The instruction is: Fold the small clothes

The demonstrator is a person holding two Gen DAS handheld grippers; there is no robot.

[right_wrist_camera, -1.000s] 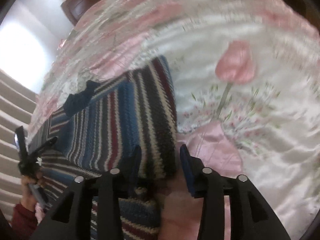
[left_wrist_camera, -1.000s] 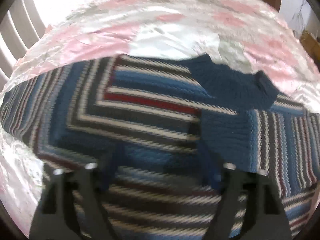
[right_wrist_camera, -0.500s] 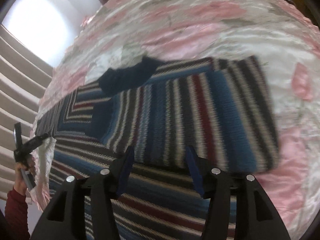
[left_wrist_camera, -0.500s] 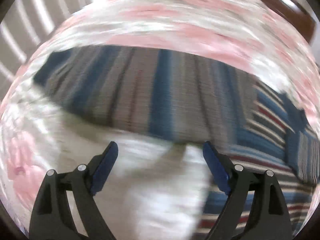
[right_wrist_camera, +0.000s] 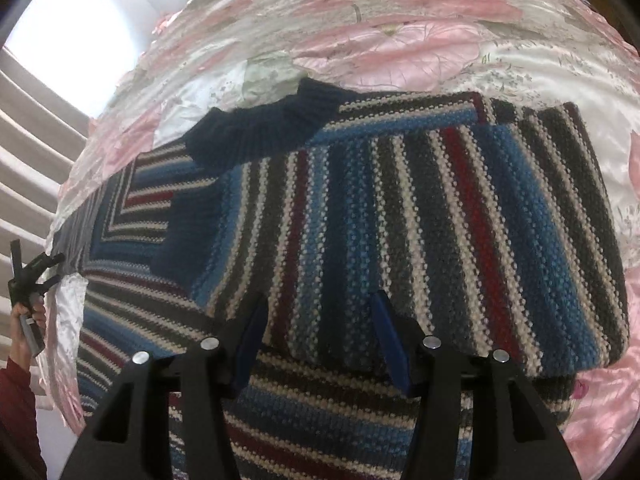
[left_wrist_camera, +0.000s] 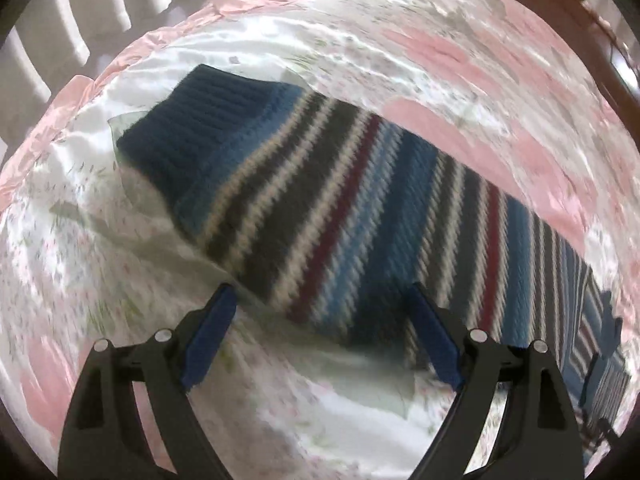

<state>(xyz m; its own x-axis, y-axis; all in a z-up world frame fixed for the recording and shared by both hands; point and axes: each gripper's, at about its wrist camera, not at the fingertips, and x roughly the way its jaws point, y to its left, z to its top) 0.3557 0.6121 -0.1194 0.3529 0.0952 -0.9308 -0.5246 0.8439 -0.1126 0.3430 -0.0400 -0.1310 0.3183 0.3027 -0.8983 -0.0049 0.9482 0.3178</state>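
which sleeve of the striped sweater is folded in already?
The right-side sleeve, lying across the striped knit sweater's body. The other sleeve lies stretched out on the floral bedspread.

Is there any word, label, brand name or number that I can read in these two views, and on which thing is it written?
None: no text can be read in either view.
The striped sweater shows only knit bands, no tag or logo.
The floral bedspread carries flowers only, no writing.
The left claw and right claw bear no markings.
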